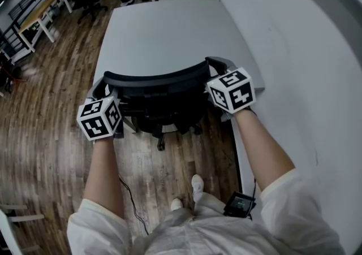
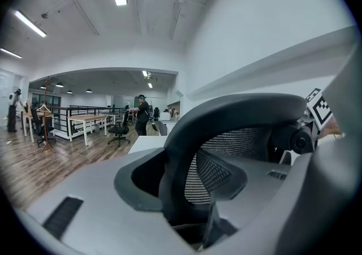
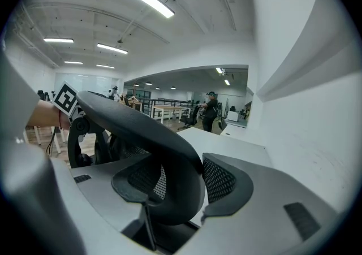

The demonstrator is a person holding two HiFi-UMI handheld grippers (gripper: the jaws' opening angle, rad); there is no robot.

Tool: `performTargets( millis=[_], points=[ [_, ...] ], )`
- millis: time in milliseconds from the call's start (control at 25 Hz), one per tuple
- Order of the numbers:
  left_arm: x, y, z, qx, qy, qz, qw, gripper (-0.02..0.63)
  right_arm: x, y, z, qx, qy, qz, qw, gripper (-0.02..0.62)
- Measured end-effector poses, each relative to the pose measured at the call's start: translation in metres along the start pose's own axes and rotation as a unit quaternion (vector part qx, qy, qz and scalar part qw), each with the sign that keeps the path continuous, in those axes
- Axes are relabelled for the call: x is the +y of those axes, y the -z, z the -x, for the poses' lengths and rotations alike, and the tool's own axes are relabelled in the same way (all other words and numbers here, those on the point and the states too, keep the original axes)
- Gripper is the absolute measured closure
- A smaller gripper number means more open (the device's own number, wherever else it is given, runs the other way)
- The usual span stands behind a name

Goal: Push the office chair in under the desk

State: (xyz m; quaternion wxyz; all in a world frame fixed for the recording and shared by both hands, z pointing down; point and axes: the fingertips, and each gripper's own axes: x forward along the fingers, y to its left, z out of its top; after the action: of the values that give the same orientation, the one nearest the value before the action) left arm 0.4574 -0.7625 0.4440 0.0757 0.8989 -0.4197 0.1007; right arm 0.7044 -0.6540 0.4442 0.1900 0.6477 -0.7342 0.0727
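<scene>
- Left gripper [image 1: 103, 93]: I read fingers [image 2: 141, 183] set fairly wide. Pads sit either side of backrest top rim [image 2: 237, 107] at its left end and press it.
- Right gripper [image 1: 222, 70]: fingers [image 3: 229, 183] clamp same rim at its right end.
- Office chair [image 1: 161, 87]: backrest at near edge of desk [image 1: 169, 27]. Casters [image 1: 160, 145] on wood floor [image 1: 51, 135], just short of that edge.
- Desk right edge runs along white wall [image 1: 305, 50].
- Far end of room: person [image 2: 141, 113] standing near other desks [image 2: 90, 121].
</scene>
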Motion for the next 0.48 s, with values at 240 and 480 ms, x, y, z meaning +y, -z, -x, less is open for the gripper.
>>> performTargets(
  millis=[240, 480],
  points=[
    [0.002, 0.003, -0.004, 0.015, -0.004, -0.009, 0.9998, 0.433, 0.0, 0.004, -0.004, 0.014, 0.0, 0.007, 1.0, 0.35],
    [0.004, 0.005, -0.012, 0.036, -0.013, -0.011, 0.9992, 0.433, 0.0, 0.01, -0.01, 0.03, -0.012, 0.014, 0.999, 0.351]
  ],
)
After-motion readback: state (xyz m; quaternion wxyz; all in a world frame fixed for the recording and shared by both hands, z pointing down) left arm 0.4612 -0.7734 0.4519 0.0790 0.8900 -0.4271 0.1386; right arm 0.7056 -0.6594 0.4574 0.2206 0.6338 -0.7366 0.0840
